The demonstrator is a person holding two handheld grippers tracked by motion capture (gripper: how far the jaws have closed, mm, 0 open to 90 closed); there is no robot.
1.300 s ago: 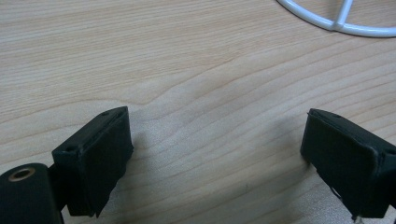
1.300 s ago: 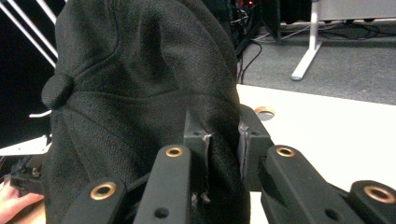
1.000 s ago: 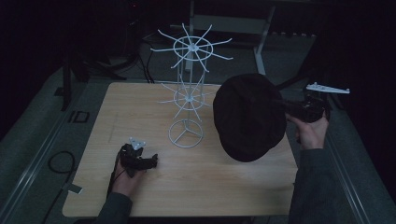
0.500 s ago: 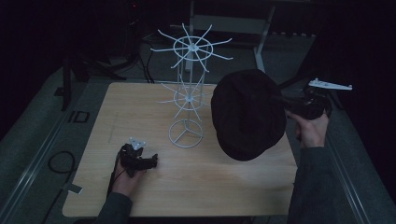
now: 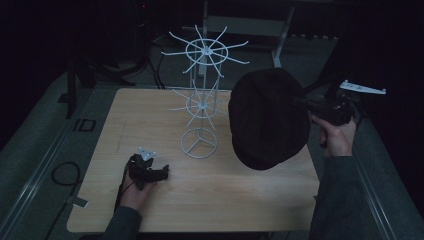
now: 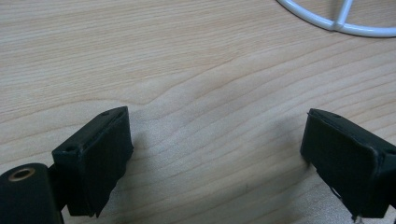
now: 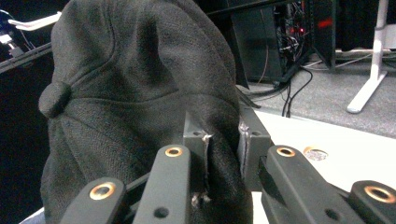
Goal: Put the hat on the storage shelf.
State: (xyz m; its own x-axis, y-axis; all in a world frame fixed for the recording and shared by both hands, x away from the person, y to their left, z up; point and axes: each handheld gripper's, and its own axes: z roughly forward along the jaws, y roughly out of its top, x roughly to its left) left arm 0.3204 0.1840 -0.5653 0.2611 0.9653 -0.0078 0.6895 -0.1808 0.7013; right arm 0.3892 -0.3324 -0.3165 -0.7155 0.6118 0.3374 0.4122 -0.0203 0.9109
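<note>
A black cap (image 5: 267,117) hangs in the air over the right side of the wooden table (image 5: 150,115), pinched at its rim by my right gripper (image 5: 306,104), which is shut on it. In the right gripper view the cap (image 7: 135,93) fills the space ahead, its fabric squeezed between the jaws of the right gripper (image 7: 223,156). A white wire rack (image 5: 202,95) with spoke arms stands at the table's middle, just left of the cap. My left gripper (image 5: 162,173) rests on the table's front left, open; in its own view the left gripper (image 6: 215,149) has bare wood between its jaws.
The rack's ring base (image 6: 338,21) lies a short way beyond the left gripper. Behind the table are cables (image 5: 150,65) and a desk leg (image 5: 282,47) on the floor. A grey mat (image 5: 45,145) borders the table at the left.
My right gripper has carried the cap slightly left, closer to the rack. The left gripper has stayed in place.
</note>
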